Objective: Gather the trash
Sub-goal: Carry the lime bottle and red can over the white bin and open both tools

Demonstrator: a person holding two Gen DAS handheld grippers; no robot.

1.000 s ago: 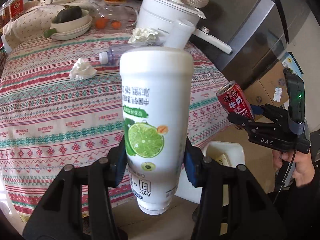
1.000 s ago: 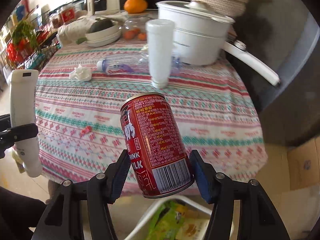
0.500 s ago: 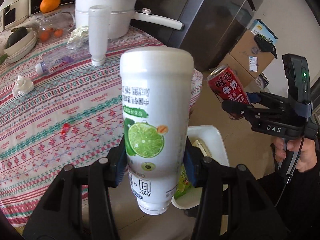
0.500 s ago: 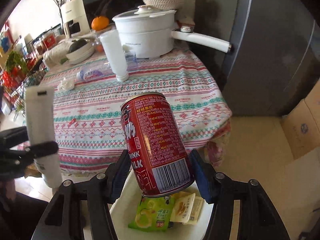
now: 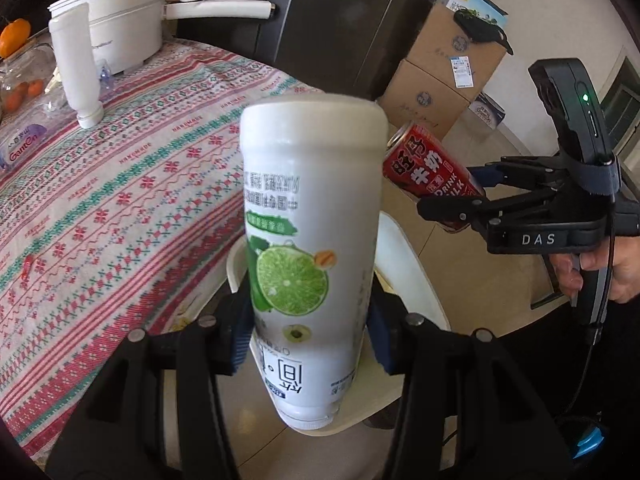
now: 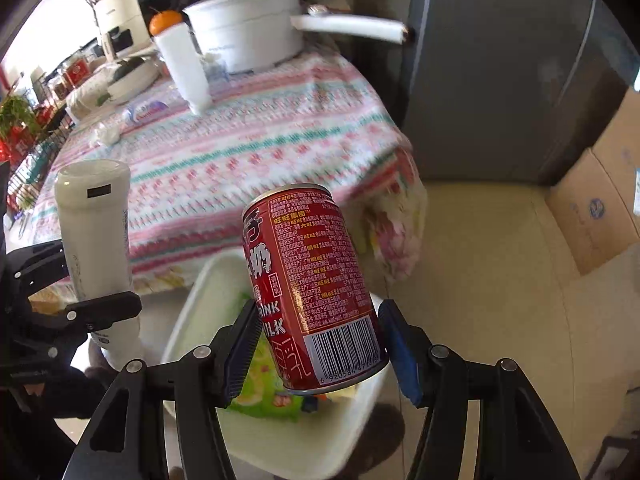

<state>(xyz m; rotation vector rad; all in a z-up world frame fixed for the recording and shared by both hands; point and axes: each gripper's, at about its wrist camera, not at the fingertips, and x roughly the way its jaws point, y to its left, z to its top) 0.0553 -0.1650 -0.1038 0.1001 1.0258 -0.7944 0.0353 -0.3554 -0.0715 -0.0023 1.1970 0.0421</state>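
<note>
white lime-print bottle (image 5: 308, 256) held upside down, cap end pointing at the floor, red milk drink can (image 6: 312, 288) tilted, barcode end low, both hanging right over the white bin (image 6: 320, 444), green snack wrapper (image 6: 264, 388) inside

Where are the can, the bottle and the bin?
can (image 6: 316, 284), right wrist view, red printed side
bottle (image 5: 308, 240), left wrist view, lime label
bin (image 6: 200, 300), right wrist view, bare left wall

Table (image 6: 248, 152) w/ a striped red-green-white cloth is on my left, a white pot (image 6: 248, 36) at its far end. A dark grey fridge (image 6: 500, 64) stands just behind it. Cardboard boxes (image 5: 440, 64) are stacked beside the fridge on a pale tile floor (image 6: 480, 248). Bright daylight.
</note>
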